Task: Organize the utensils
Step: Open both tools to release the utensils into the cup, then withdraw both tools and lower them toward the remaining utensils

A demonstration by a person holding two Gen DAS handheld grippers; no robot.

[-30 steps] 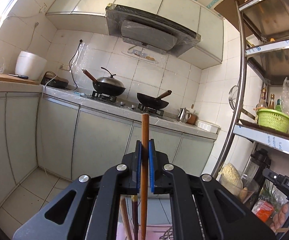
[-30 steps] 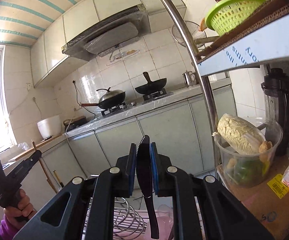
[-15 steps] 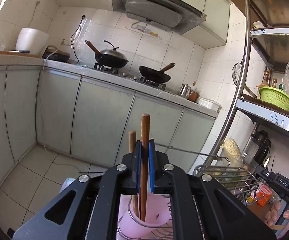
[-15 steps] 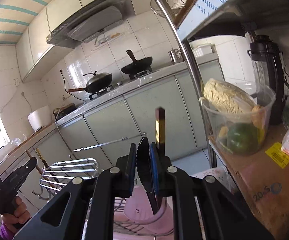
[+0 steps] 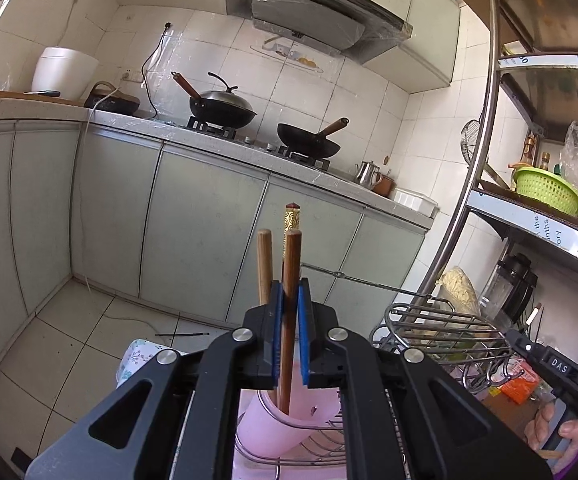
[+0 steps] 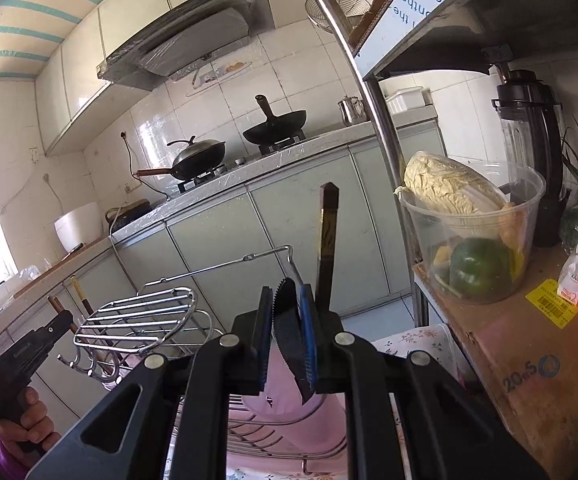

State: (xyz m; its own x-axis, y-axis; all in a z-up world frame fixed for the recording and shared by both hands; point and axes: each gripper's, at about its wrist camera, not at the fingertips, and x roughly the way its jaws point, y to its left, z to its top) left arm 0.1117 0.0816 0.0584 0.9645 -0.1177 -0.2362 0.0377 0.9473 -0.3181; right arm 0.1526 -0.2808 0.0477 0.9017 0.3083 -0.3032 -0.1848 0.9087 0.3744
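In the left wrist view my left gripper (image 5: 290, 292) is shut on a brown wooden chopstick (image 5: 291, 264) that stands upright, its lower end inside the pink cup (image 5: 285, 420). A second wooden chopstick (image 5: 264, 260) and a dark chopstick with a gold band (image 5: 292, 216) stand in the same cup. In the right wrist view my right gripper (image 6: 287, 296) is shut on a black serrated knife (image 6: 291, 336), its tip pointing down into the pink cup (image 6: 281, 396). The dark chopstick (image 6: 327, 248) rises just behind the right pad. The cup sits in a wire rack (image 6: 149, 316).
A steel shelf post (image 6: 373, 92) stands close on the right. The shelf (image 6: 529, 344) holds a clear tub of cabbage (image 6: 469, 232) and a blender (image 6: 533, 140). Cabinets and a stove counter (image 5: 249, 148) with two woks lie beyond. A hand (image 6: 25, 428) holds the other gripper at left.
Both grippers have come down toward the wire rack. The chopstick's lower end and the knife's tip now sit inside the pink cup, and the other chopsticks have come into view.
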